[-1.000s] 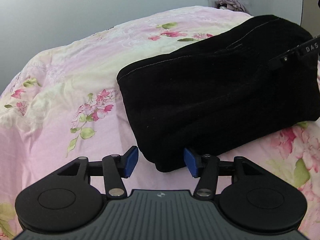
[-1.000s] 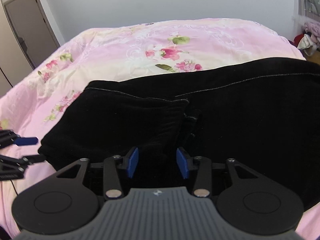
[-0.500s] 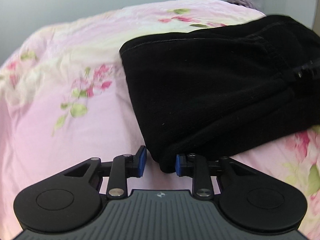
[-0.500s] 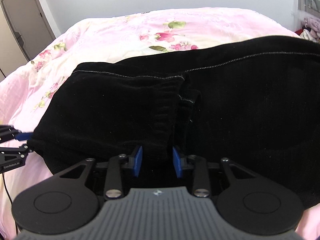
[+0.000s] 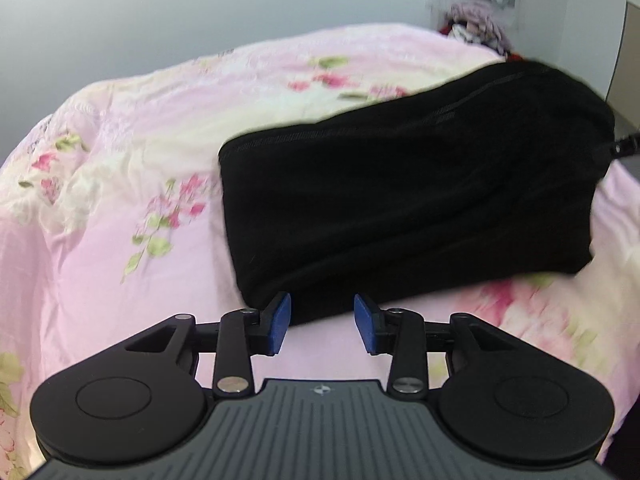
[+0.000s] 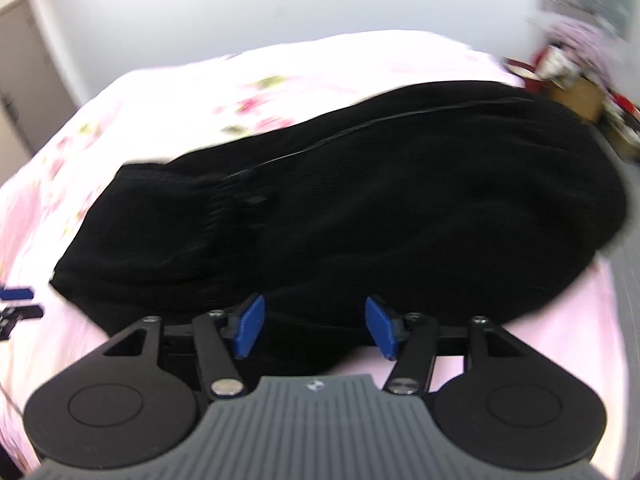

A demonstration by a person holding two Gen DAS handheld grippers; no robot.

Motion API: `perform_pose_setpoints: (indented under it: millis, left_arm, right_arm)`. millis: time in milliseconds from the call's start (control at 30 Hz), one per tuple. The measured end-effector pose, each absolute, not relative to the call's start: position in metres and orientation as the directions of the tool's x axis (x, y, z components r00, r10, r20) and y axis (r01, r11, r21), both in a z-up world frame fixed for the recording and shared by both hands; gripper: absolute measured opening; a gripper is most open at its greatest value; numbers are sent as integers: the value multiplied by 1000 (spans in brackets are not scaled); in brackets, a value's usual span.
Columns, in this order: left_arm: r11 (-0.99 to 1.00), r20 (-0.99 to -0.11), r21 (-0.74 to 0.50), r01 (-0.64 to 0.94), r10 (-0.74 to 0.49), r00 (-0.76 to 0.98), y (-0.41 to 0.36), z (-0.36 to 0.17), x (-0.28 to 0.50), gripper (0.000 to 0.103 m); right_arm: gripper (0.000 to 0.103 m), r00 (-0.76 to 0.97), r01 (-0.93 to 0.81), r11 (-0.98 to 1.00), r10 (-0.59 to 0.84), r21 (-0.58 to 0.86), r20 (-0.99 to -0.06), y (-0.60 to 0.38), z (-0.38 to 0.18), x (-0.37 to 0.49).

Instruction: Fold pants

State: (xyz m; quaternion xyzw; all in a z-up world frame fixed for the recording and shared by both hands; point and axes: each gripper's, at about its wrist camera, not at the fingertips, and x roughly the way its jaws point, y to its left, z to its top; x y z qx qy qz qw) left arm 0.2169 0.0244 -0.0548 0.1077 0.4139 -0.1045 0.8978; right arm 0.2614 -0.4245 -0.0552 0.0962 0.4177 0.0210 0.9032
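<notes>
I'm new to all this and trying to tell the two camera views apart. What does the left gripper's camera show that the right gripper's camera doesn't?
Only the left wrist view shows the left gripper head-on, open, beside the near left corner of the pants.

Only the right wrist view shows a door at far left, and the right gripper, open over the pants' near edge.

Both show the folded black pants, the pink floral bedspread and the clutter pile beyond.

A home bedroom — floral pink bedspread (image 5: pixel 120 168), clothes heap (image 5: pixel 476 32) by the wall.
</notes>
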Motion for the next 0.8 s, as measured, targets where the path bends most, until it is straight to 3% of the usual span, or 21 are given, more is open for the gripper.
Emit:
perform_pose_setpoints:
  millis: [67,133,333,600,800]
  left_arm:
    - [961,-755,68,267,-126,644,5,-42,223,44]
    - [966,-737,33,255,-149,660,-12,-33,230,44]
    - [975,-702,-78,207,-201,683,-57,-31,269,44]
    - [970,-729,-216,109,-234,643,-96,-79,342,44]
    - [971,-770,-221,91,-231,595,-114,-109,376,41]
  right_arm:
    - [58,654,122,968,87,219,-752,-457,-47,256]
    - [67,655,184,951,69,247,-753,-488,-42,252]
    - [73,679,349,845,69,405,-731,-583,-45,247]
    - [86,708,480,591,175,648,-684,-657,-85,288]
    - [86,719,498,489,230,716,-656,-669,-120,320]
